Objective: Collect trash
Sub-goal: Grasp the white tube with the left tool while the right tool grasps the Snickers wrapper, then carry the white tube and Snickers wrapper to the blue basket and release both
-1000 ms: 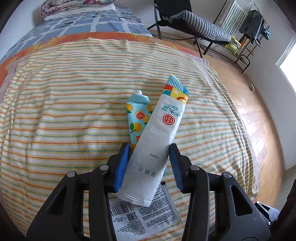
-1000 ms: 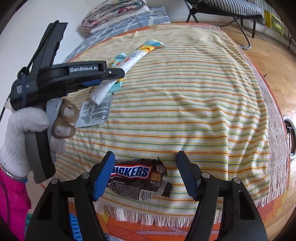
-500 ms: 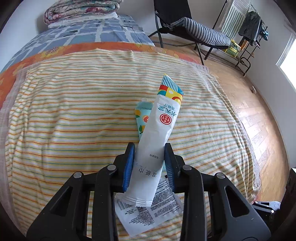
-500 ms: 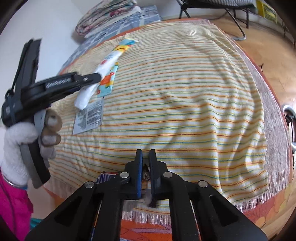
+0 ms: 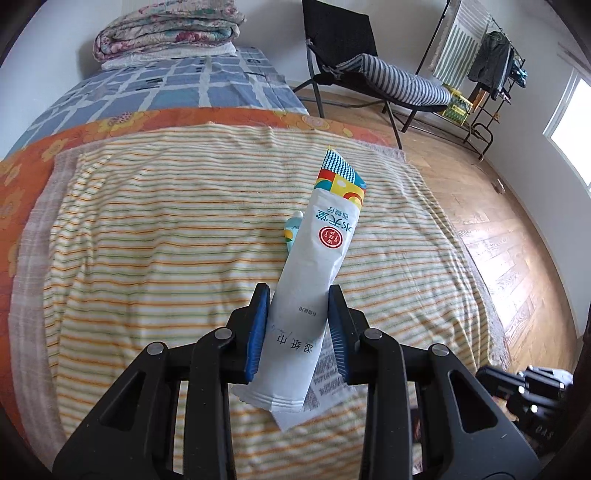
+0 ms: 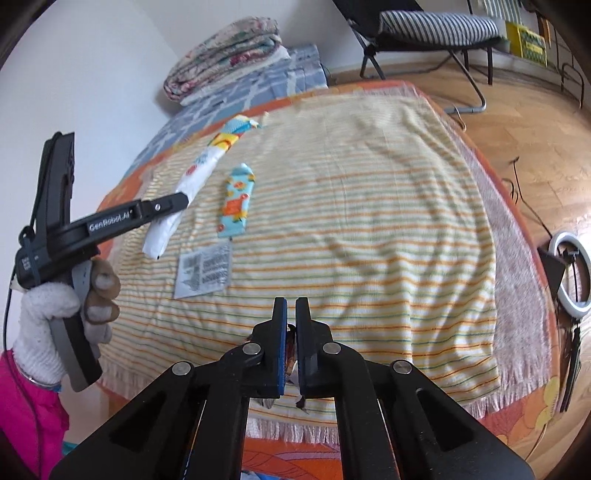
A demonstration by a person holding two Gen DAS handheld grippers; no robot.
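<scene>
Bedroom in a home. Bed (image 5: 184,229) under striped cover, with folded quilts (image 5: 166,33) at its far end; folding lounge chair (image 5: 373,74) with striped cushion; clothes rack (image 5: 495,66) hung with garments; wood parquet floor (image 5: 517,229); window (image 5: 576,99).

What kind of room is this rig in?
Most likely a bedroom in a home: a bed under a striped blanket, folded quilts stacked at its far end, and a clothes rack with hanging garments beside a reclining chair on wooden flooring.
</scene>
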